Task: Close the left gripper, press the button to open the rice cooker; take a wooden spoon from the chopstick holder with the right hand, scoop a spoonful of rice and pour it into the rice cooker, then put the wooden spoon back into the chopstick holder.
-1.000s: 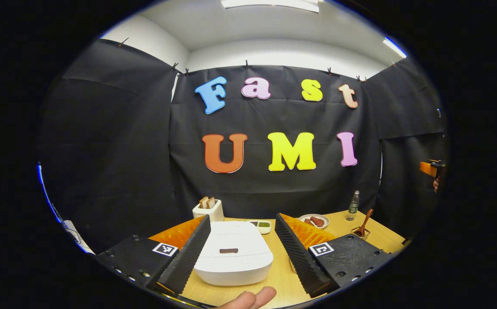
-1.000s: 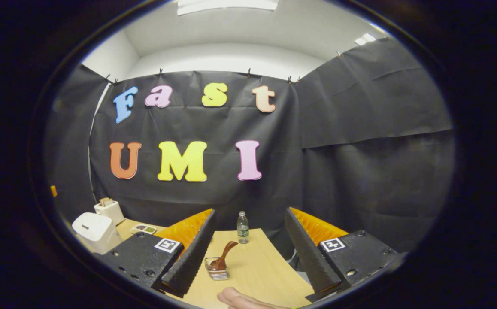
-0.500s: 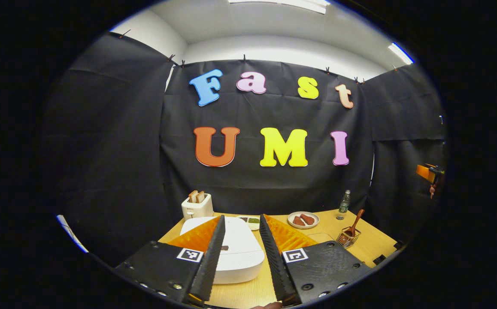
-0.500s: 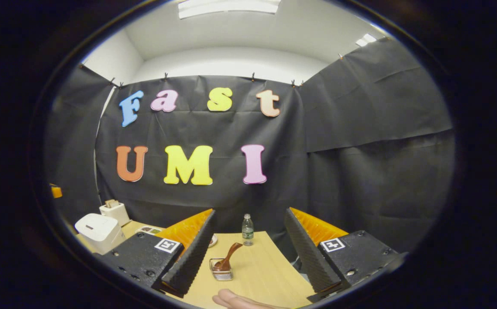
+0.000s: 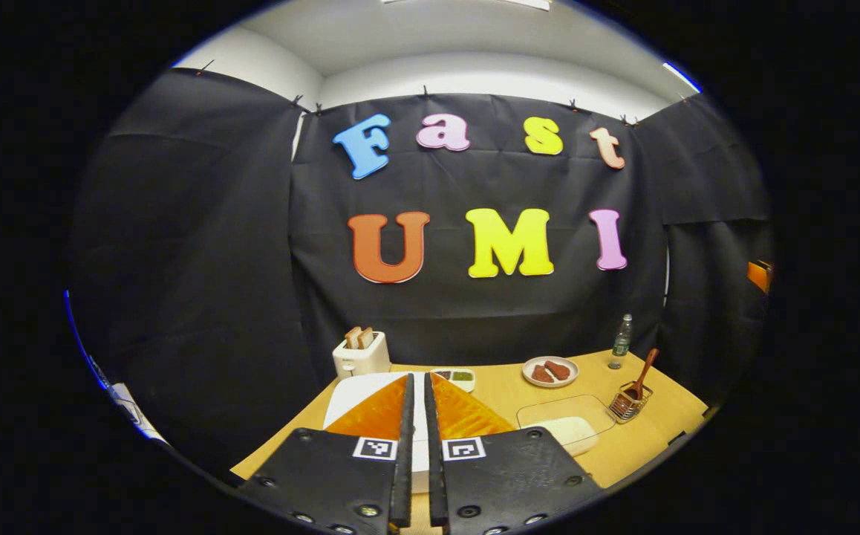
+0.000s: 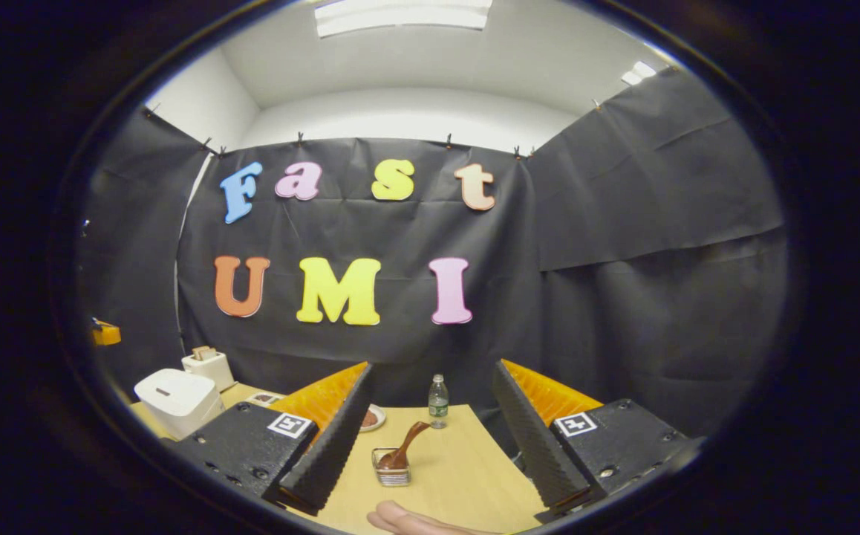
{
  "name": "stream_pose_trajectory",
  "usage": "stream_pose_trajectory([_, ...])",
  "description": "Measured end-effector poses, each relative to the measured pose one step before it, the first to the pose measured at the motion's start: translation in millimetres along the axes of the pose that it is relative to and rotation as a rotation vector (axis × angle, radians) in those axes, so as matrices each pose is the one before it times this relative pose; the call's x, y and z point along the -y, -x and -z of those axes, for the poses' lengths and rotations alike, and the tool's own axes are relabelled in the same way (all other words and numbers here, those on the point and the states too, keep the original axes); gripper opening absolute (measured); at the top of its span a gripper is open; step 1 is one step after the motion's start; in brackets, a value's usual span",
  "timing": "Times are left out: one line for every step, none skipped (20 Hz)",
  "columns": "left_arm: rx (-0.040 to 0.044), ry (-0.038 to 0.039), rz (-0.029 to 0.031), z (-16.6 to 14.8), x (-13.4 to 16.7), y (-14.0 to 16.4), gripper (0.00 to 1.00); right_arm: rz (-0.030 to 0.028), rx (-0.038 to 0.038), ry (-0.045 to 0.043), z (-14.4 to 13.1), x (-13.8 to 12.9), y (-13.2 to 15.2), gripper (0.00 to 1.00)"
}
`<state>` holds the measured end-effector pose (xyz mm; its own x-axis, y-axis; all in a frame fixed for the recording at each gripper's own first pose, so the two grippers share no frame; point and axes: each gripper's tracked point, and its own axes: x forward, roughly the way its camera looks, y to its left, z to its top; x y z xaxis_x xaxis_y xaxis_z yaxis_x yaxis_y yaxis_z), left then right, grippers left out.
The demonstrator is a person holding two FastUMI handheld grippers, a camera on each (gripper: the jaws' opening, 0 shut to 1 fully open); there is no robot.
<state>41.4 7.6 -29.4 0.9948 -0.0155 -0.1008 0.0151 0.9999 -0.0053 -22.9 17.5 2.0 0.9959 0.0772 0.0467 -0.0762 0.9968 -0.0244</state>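
closed since a second ago: left gripper (image 5: 417, 453), jaws now nearly together, nothing between, aimed at white rice cooker (image 5: 356, 394) just beyond. right gripper (image 6: 430, 438) jaws wide apart, holding nothing. beyond and between them on tabletop (image 6: 467, 475), chopstick holder (image 6: 391, 469) with wooden spoon (image 6: 405, 446) leaning up; farther off, bottle (image 6: 438, 401).

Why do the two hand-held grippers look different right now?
The left hand-held gripper has its fingers nearly together, with nothing between them; the right hand-held gripper has its fingers spread wide. The left one points at the white rice cooker; the right one points at the wooden spoon. Neither holds anything.
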Motion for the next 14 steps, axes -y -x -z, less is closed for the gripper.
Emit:
stream_pose_trajectory([-0.01732, 0.01115, 0.00691, 5.3, 1.57, -3.44, 0.06, -0.00384, -0.00227, 0.00199, 1.67, -0.95, 0.16, 1.0])
stream_pose_trajectory([-0.01186, 0.00354, 0.00544, 3.46, 0.83, -3.75, 0.04, -0.00204, -0.00257, 0.00198, 0.82, 0.04, 0.73, 1.0])
stream_pose_trajectory([-0.01116, -0.00351, -0.00723, 4.09, -4.12, -4.28, 0.04, 0.00014, -0.00254, 0.00199, 1.42, 1.43, -0.85, 1.0])
stream_pose_trajectory([-0.00653, -0.00923, -0.0122, 3.4, -6.93, -5.22, 0.04, 0.00032, -0.002, 0.00311, 0.18, 0.93, -0.2, 1.0])
stream_pose_trajectory([-0.0218, -0.00375, -0.00969, 7.26, -4.1, -4.34, 0.04, -0.00024, -0.00088, 0.00366, 1.14, 0.73, -2.28, 1.0])
stream_pose_trajectory([-0.02196, -0.00265, -0.00527, 7.86, -1.22, -4.49, 0.04, 0.00208, -0.00028, 0.00448, -0.1, 0.72, -1.6, 1.0])
stream_pose_trajectory([-0.01945, -0.00394, -0.00038, 5.33, -1.22, -3.5, 0.04, 0.00447, -0.00035, 0.00108, 1.25, 2.08, -2.55, 1.0])
stream_pose_trajectory([-0.01426, -0.00781, -0.00156, 3.24, 0.62, -4.87, 0.05, 0.00092, -0.00441, -0.00211, 1.03, 0.56, -0.71, 1.0])
stream_pose_trajectory([-0.01017, -0.0117, -0.01439, 4.49, -2.22, 2.38, 0.05, -0.00198, -0.00578, -0.00394, 3.43, -0.08, -1.27, 1.0])
stream_pose_trajectory([-0.01205, 0.00088, -0.01145, 2.81, -1.77, -8.43, 0.0, -0.00153, -0.00655, -0.00142, 2.76, -0.02, -0.78, 1.0])
stream_pose_trajectory([-0.00758, -0.0075, 0.003, 0.29, -1.84, -6.03, 0.0, 0.00154, -0.00818, 0.00102, 3.37, 0.89, -2.37, 1.0])
stream_pose_trajectory([-0.00152, -0.01255, -0.00862, -2.11, -0.9, -3.2, 0.0, 0.0016, -0.00606, 0.00256, 2.7, 1.1, -1.82, 1.0])
stream_pose_trajectory([-0.01553, -0.01148, -0.0037, 4.07, -0.33, -5.9, 0.0, 0.00093, -0.00441, 0.00221, 3.29, 0.54, -1.36, 1.0])
stream_pose_trajectory([-0.02292, -0.00611, 0.00358, 6.77, 1.4, -6.15, 0.0, 0.00057, -0.0024, 0.00028, 2.05, 0.06, -1.8, 1.0])
